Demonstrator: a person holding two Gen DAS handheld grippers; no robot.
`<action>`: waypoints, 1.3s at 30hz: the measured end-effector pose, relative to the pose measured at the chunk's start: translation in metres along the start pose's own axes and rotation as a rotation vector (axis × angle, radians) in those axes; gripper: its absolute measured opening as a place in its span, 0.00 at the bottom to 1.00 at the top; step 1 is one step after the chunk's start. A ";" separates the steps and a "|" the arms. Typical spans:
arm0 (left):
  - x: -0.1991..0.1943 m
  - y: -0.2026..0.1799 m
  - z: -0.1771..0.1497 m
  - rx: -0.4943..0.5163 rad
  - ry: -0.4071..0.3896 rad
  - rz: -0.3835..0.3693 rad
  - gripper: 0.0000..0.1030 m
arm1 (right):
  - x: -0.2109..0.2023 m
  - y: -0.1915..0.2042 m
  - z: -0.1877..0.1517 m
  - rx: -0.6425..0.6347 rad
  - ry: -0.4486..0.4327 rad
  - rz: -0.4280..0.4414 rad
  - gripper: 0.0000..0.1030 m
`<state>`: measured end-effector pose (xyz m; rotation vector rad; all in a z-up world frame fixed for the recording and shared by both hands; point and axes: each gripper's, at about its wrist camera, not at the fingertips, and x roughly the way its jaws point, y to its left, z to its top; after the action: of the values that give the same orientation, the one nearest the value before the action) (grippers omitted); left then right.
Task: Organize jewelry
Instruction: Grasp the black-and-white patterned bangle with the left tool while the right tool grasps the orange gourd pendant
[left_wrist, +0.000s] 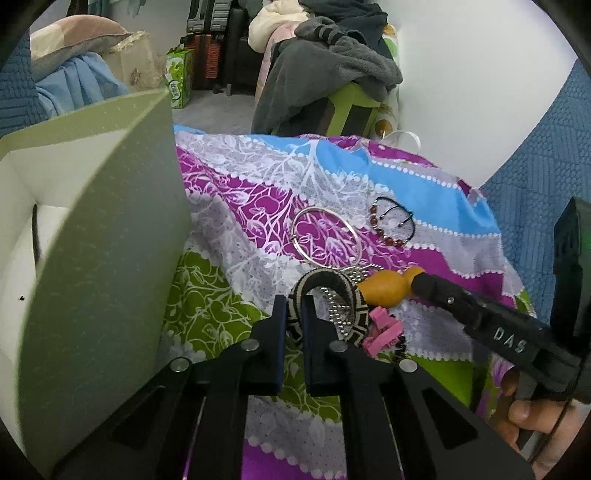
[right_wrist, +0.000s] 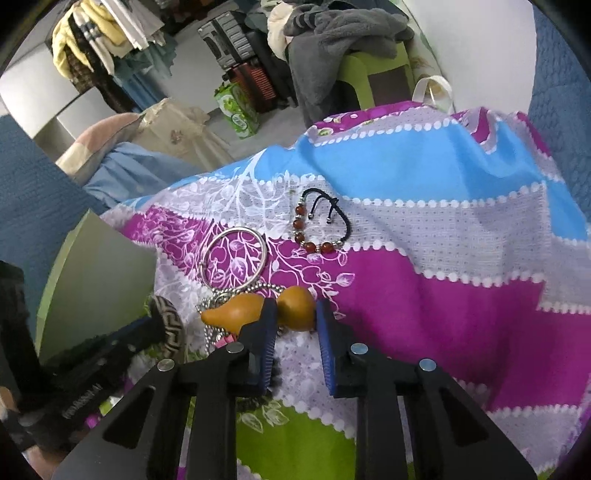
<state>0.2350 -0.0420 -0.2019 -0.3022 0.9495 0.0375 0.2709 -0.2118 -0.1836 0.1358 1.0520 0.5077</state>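
1. Left claw (left_wrist: 293, 308) is seen closed narrowly on the rim of the woven black-and-cream bangle (left_wrist: 328, 295), one finger inside the band and one outside.
2. Right claw (right_wrist: 295, 314) is held moderately wide, its fingers set around the round bulb of the orange gourd pendant (right_wrist: 258, 308); whether the pads touch it cannot be told.
3. Beyond both claws, the silver bangle (left_wrist: 325, 236) and the red bead bracelet (left_wrist: 391, 221) are left lying on the patterned bedsheet (left_wrist: 424, 206).
4. To the left of the left claw, the pale green box (left_wrist: 96, 229) is seen standing open, probably the destination.
5. For a clean lift, the bead chain (left_wrist: 340, 310) tangled under the bangle should be watched, and the bangle raised slowly so the pendant and pink clip (left_wrist: 380, 332) are not dragged.
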 end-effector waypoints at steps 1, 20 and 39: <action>-0.001 -0.001 0.000 0.004 0.001 0.000 0.07 | -0.003 0.002 -0.001 -0.011 -0.007 -0.010 0.18; -0.064 -0.002 0.007 0.055 0.008 -0.057 0.07 | -0.065 0.041 -0.025 -0.083 -0.078 -0.216 0.00; -0.083 0.013 0.005 0.048 0.004 -0.075 0.07 | -0.032 0.006 -0.041 0.323 0.016 -0.133 0.40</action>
<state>0.1884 -0.0197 -0.1357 -0.2934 0.9408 -0.0542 0.2210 -0.2263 -0.1770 0.3448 1.1453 0.2163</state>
